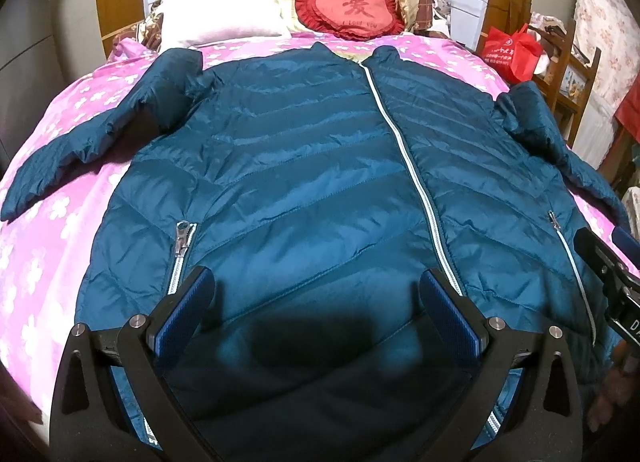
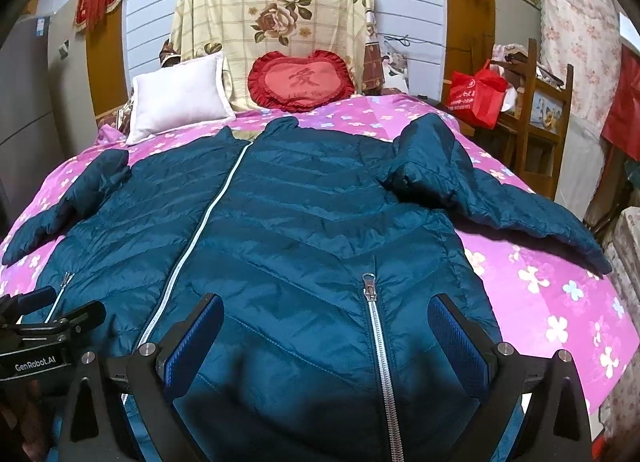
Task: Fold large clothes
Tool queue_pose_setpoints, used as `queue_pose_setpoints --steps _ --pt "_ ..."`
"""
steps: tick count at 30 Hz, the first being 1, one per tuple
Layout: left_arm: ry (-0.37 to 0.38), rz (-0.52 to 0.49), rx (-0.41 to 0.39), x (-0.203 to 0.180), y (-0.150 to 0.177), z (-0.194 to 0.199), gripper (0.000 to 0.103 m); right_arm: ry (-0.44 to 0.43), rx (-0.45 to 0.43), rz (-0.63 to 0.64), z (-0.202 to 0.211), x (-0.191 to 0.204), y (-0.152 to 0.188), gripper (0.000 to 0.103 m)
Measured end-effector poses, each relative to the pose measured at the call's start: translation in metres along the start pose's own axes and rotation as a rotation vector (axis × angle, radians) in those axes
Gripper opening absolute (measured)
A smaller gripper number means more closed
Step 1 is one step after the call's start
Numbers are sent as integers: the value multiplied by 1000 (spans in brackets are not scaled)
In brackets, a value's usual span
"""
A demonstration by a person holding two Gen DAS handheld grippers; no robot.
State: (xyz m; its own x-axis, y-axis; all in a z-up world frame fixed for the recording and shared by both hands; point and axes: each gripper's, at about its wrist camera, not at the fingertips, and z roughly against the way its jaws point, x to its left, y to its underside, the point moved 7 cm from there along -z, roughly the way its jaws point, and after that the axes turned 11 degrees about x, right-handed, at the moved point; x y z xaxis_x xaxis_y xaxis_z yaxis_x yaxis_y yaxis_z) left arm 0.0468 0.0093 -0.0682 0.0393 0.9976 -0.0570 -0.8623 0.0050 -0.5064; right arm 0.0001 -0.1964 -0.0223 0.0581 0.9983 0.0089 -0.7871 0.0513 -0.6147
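Jacket (image 1: pixel 304 166) flat, sleeves splayed on bedspread (image 1: pixel 60 222)

Both views look forward along their own tool, low over the near hem of the jacket (image 1: pixel 304 166), facing the headboard end of the bed (image 1: pixel 52 246). The left tool (image 1: pixel 316 286) sits left of the main zipper, close above the fabric; the right tool (image 2: pixel 326 316) sits right of it, equally close. Each catches the other tool at its edge. Both share the jacket, the red cushion (image 2: pixel 301 81) and the white pillow (image 2: pixel 180 96).
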Motion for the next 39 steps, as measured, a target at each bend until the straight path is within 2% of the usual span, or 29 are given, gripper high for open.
queue_pose_setpoints --steps 39 --pt "-21 -17 -4 2 -6 3 103 5 2 -22 0 -13 1 101"
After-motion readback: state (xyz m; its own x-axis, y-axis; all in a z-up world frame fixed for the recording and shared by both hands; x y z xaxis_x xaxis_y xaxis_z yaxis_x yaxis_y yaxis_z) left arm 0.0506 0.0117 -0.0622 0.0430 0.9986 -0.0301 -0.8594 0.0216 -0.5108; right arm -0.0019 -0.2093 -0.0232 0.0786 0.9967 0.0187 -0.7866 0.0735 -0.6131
